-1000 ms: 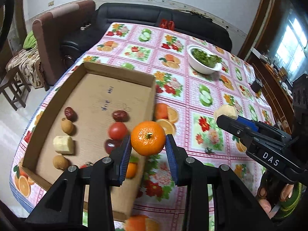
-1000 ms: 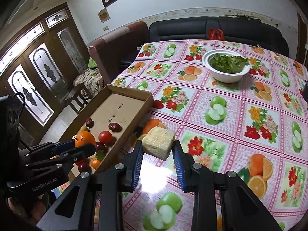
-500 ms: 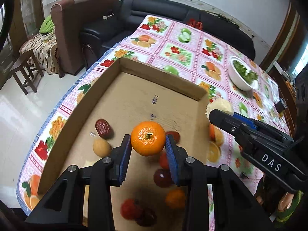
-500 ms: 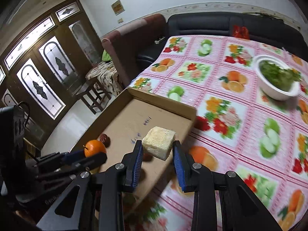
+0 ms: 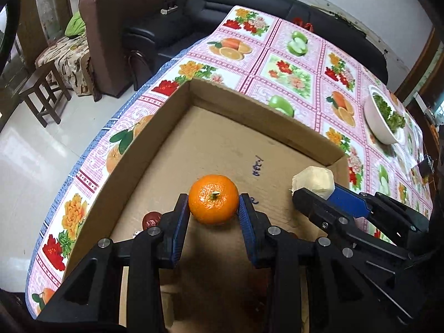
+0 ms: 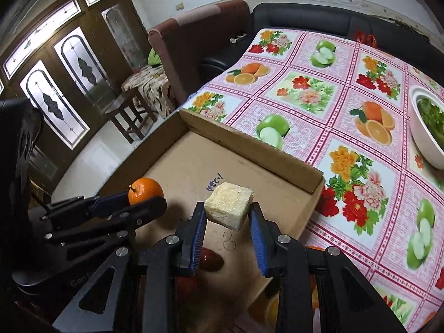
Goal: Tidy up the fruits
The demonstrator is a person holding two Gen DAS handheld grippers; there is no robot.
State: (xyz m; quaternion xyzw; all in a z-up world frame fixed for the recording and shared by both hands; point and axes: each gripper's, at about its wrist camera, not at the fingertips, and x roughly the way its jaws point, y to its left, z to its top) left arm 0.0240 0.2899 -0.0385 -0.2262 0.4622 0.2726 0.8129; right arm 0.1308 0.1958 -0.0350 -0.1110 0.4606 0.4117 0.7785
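My left gripper (image 5: pixel 213 211) is shut on an orange mandarin (image 5: pixel 213 199), held over the floor of a shallow cardboard box (image 5: pixel 249 111). The right gripper (image 6: pixel 229 219) is shut on a pale yellow peeled fruit chunk (image 6: pixel 229 209), also above the box (image 6: pixel 249 144). In the left wrist view the chunk (image 5: pixel 313 181) shows at the right gripper's tip near the box's right corner. From the right wrist view the mandarin (image 6: pixel 144 190) sits in the left gripper at the left. A dark red jujube (image 5: pixel 151 219) lies beside the left finger, another red fruit (image 6: pixel 211 259) under the right gripper.
The box rests on a table with a pink fruit-print cloth (image 5: pixel 291 63). A white bowl of greens (image 5: pixel 384 120) stands at the far right. A dark sofa (image 5: pixel 249 2), a brown armchair (image 5: pixel 116 27) and a wooden stool (image 5: pixel 41 94) are beyond the table's left edge.
Both grippers have moved left and down, from beside the box's right wall to above its bare far half. The mandarin and the chunk stay gripped.
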